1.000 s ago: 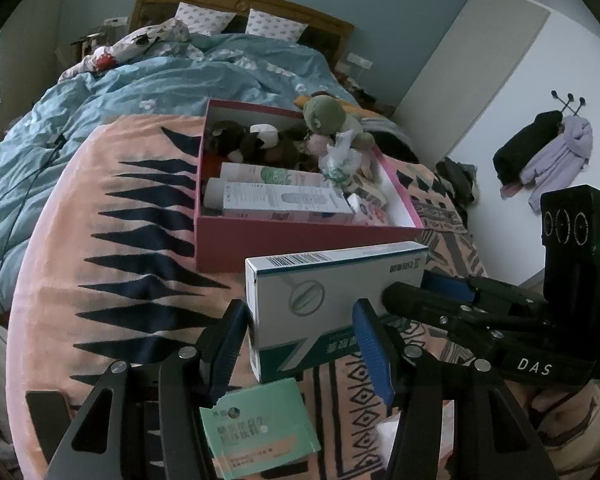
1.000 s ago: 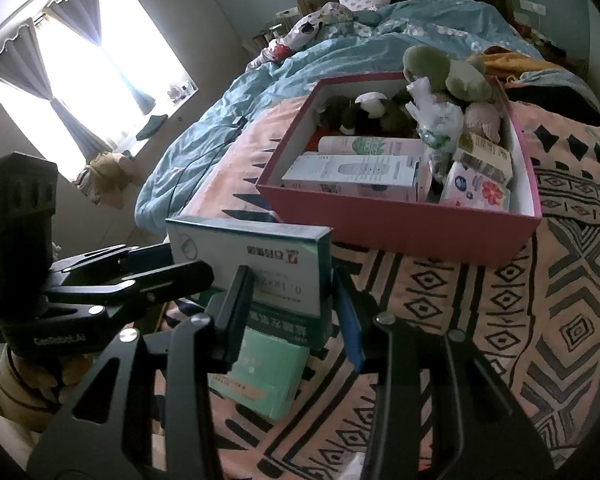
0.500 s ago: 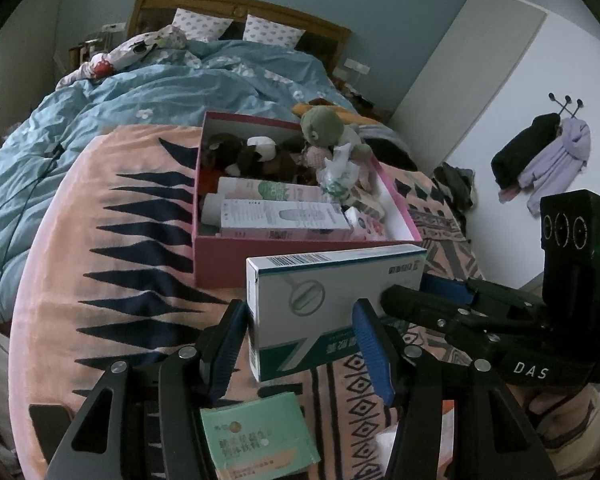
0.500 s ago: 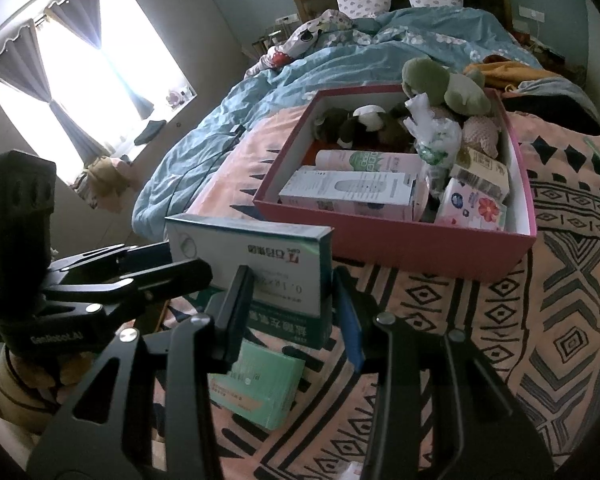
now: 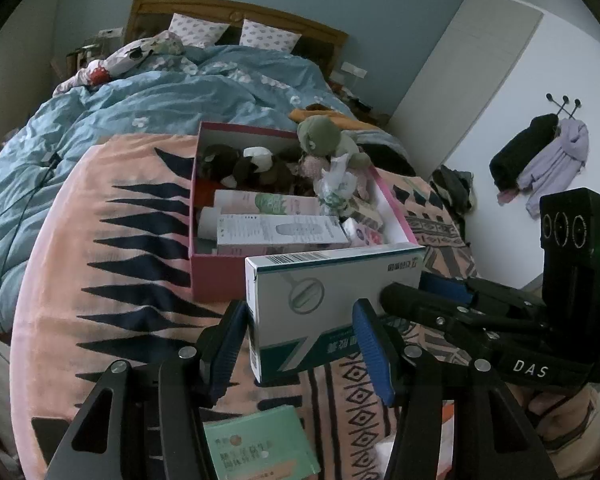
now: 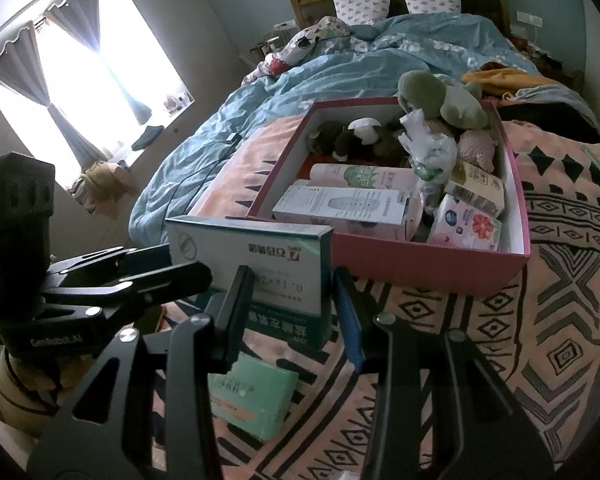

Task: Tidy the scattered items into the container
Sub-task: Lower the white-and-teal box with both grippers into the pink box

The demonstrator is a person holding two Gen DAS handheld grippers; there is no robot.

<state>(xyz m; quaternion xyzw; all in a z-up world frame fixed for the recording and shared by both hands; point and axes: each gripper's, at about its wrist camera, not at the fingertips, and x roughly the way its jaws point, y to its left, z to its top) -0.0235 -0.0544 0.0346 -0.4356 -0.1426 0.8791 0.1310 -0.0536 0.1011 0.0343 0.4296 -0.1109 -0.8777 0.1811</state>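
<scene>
Both grippers clamped on medicine box, crowded pink box beyond, green packet beneath

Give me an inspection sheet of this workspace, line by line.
Surface: patterned blanket over the bed.
Job's things: white-green medicine box lifted, gripped at both ends; pink box already holds cartons and plush toys; green packet lies on the blanket.
Clutter: blue duvet, pillows.
Grippers: left gripper and right gripper both clamp the medicine box.
Cables: dark cord on the duvet.
Surroundings: window, hung clothes.
</scene>
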